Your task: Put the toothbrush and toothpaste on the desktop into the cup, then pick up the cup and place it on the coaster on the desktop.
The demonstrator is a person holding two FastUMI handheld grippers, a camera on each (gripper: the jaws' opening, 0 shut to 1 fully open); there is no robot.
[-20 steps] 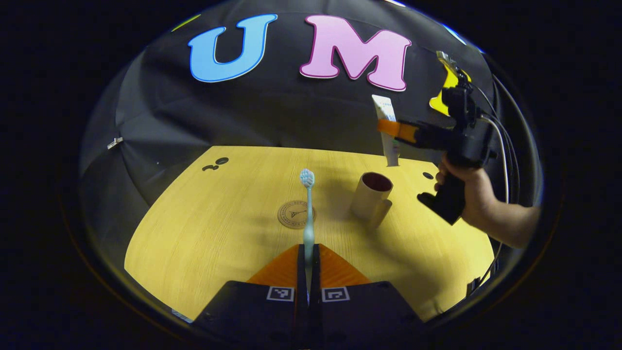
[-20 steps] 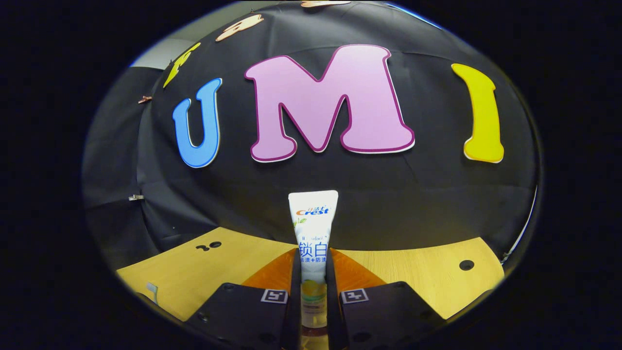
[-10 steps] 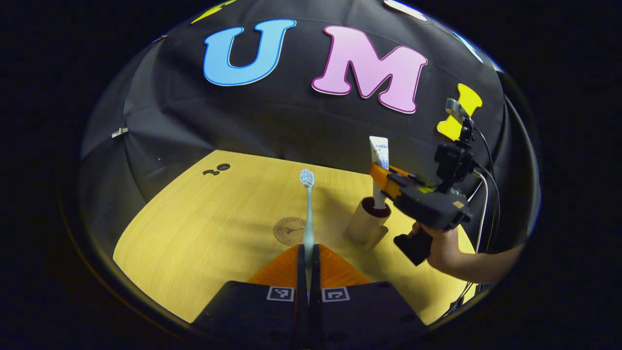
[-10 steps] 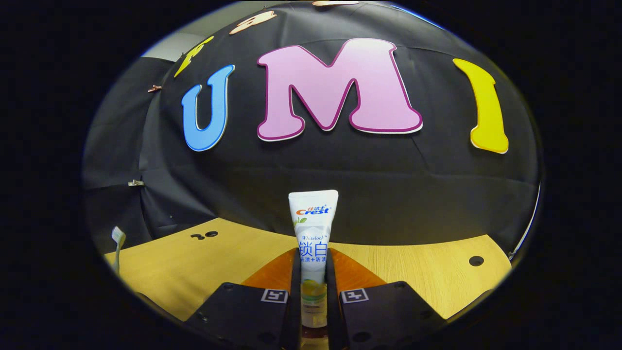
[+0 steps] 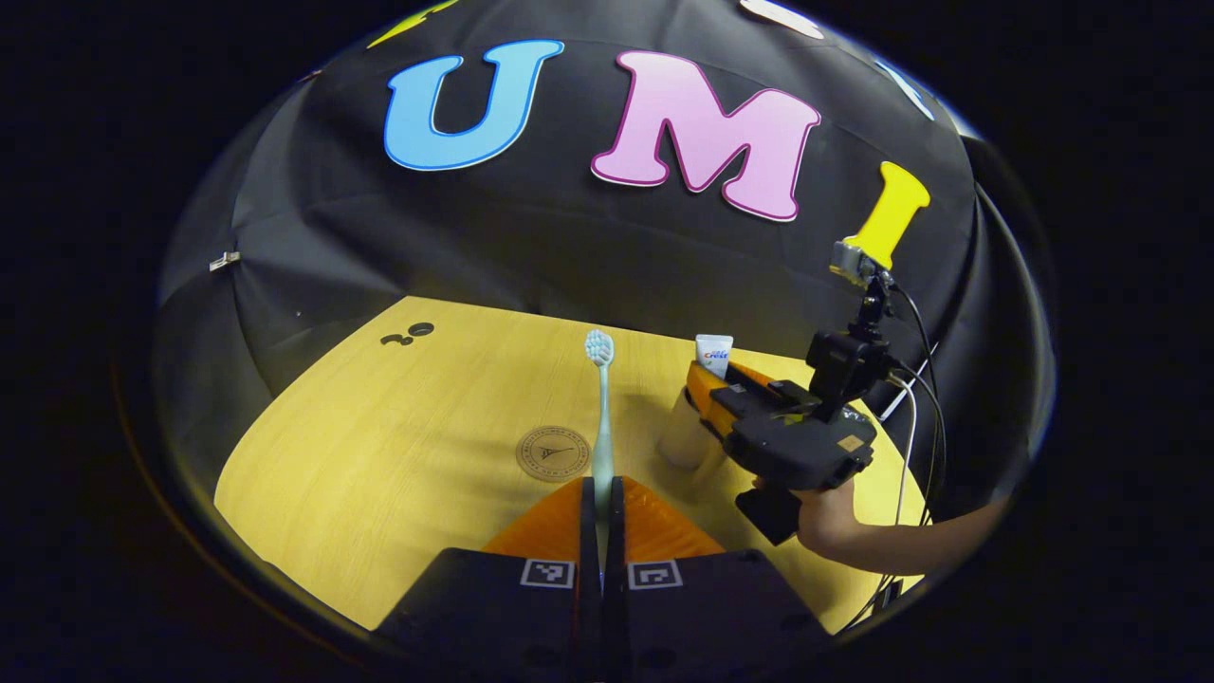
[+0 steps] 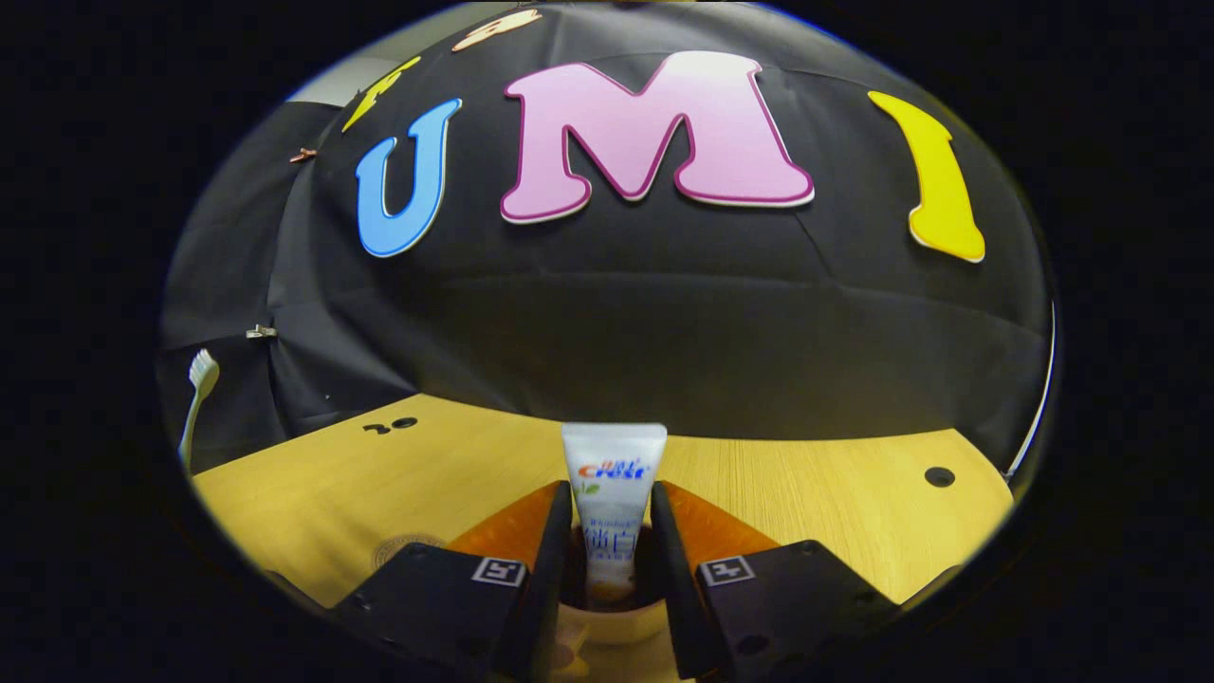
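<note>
A pale wooden desktop (image 5: 398, 446) stands in a booth walled with black cloth (image 5: 531, 237). A round coaster (image 5: 553, 453) lies flat on the wood, left of the cup (image 5: 685, 438). The left gripper (image 5: 601, 489) is clamped on the toothbrush (image 5: 599, 398), held upright with bristles at the top, above the desktop. The right gripper (image 6: 611, 531), held by a hand (image 5: 827, 520), sits at the cup's rim; its fingers stand apart beside the toothpaste (image 6: 613, 493), which stands in the cup (image 6: 607, 621), seemingly free of them.
</note>
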